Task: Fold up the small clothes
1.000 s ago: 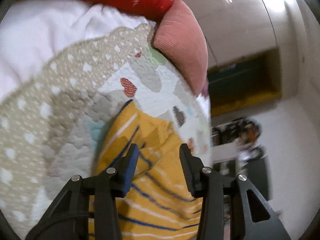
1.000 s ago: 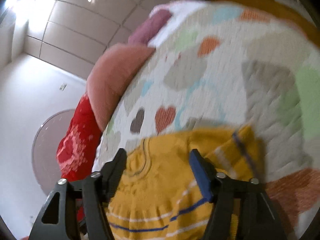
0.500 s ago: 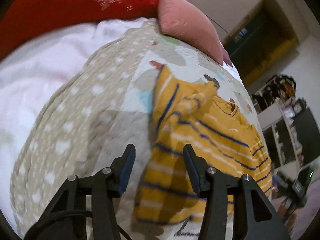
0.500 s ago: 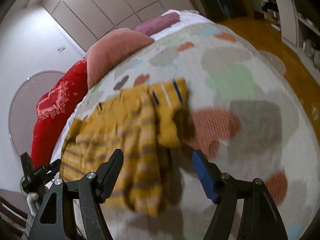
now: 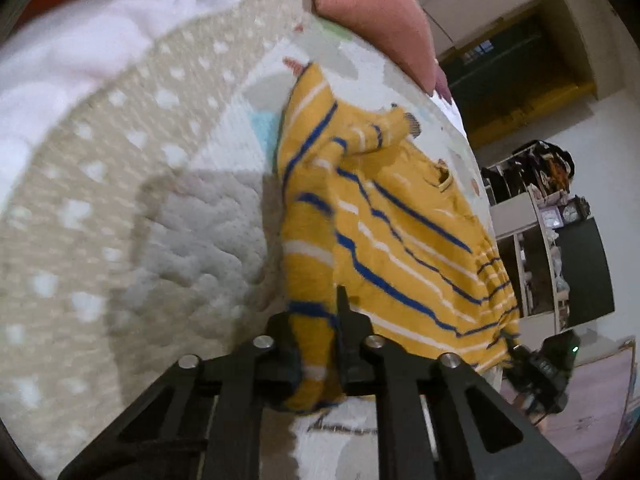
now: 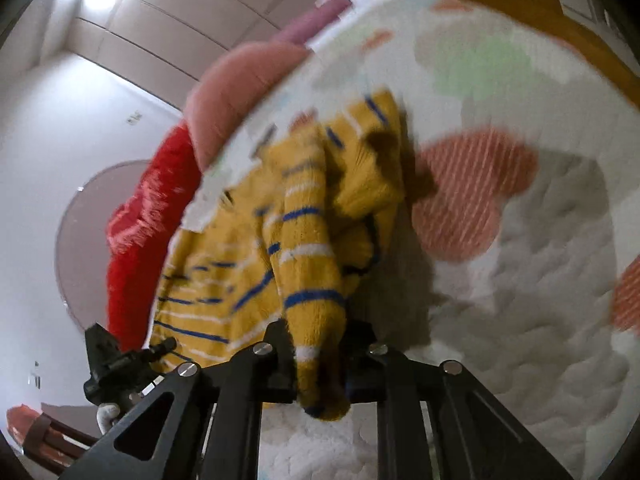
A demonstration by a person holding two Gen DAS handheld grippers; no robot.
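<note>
A small yellow sweater (image 5: 404, 248) with blue and white stripes lies on a quilted bed cover with heart shapes (image 5: 208, 240). Both sleeves are folded in over its body. My left gripper (image 5: 316, 344) is shut on the sweater's near hem corner, at the bottom of the left wrist view. In the right wrist view the same sweater (image 6: 304, 236) stretches away from the camera, and my right gripper (image 6: 320, 356) is shut on its other hem corner. The opposite gripper shows small at the far edge of each view (image 5: 540, 364) (image 6: 116, 360).
A pink pillow (image 5: 372, 12) and a red pillow (image 6: 140, 232) lie at the head of the bed. A white blanket (image 5: 68, 60) lies left of the dotted border. Shelves and a dark doorway (image 5: 552, 260) stand beyond the bed's far side.
Both grippers were open above the sweater; they have dropped to its hem and shut on the two corners. The cloth now bunches between the jaws.
</note>
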